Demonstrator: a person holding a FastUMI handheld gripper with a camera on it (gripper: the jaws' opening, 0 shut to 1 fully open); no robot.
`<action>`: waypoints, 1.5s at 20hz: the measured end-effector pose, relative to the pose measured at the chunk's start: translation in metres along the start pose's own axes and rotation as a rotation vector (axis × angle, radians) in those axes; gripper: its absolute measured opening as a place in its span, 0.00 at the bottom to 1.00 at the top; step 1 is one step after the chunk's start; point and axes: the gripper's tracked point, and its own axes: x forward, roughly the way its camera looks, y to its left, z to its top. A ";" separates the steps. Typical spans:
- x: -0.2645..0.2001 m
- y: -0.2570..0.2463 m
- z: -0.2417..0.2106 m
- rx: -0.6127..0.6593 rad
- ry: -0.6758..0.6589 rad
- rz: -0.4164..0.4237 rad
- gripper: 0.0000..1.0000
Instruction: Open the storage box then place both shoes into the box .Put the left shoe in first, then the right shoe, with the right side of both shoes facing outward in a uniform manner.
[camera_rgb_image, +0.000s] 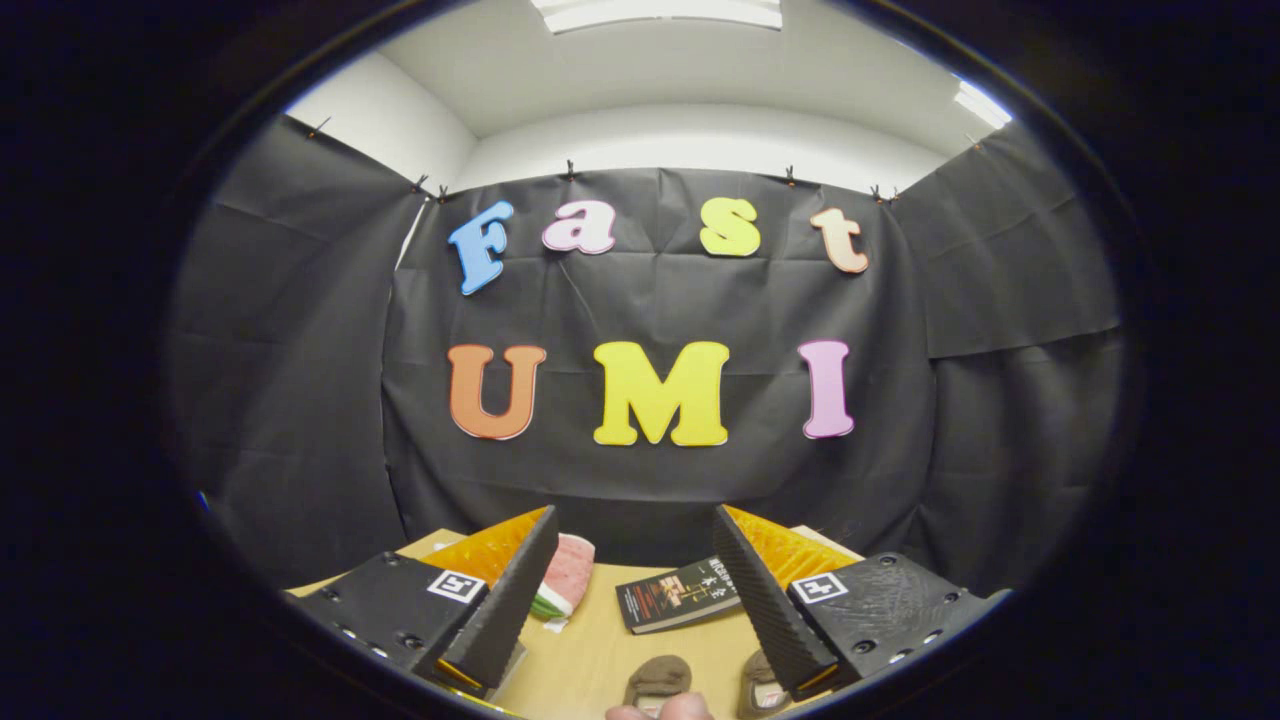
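Two small brown shoes lie on the tan table (590, 650), low between my fingers. The left-hand shoe (657, 678) shows its opening. The right-hand shoe (757, 688) is partly hidden behind my right finger. My gripper (635, 515) is open, held above the table and pointing level toward the booth wall. Nothing is between its fingers.
A dark book (675, 595) lies flat on the table beyond the shoes. A watermelon-slice object (565, 575) sits behind my left finger. A person's fingertip (660, 711) shows just below the shoes. The black cloth wall closes off the table's far side.
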 end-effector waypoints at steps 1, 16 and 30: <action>0.001 -0.001 -0.003 0.005 0.005 0.000 0.95; -0.011 0.090 -0.132 0.184 0.316 0.211 0.95; -0.014 0.164 -0.292 0.483 0.687 0.334 0.95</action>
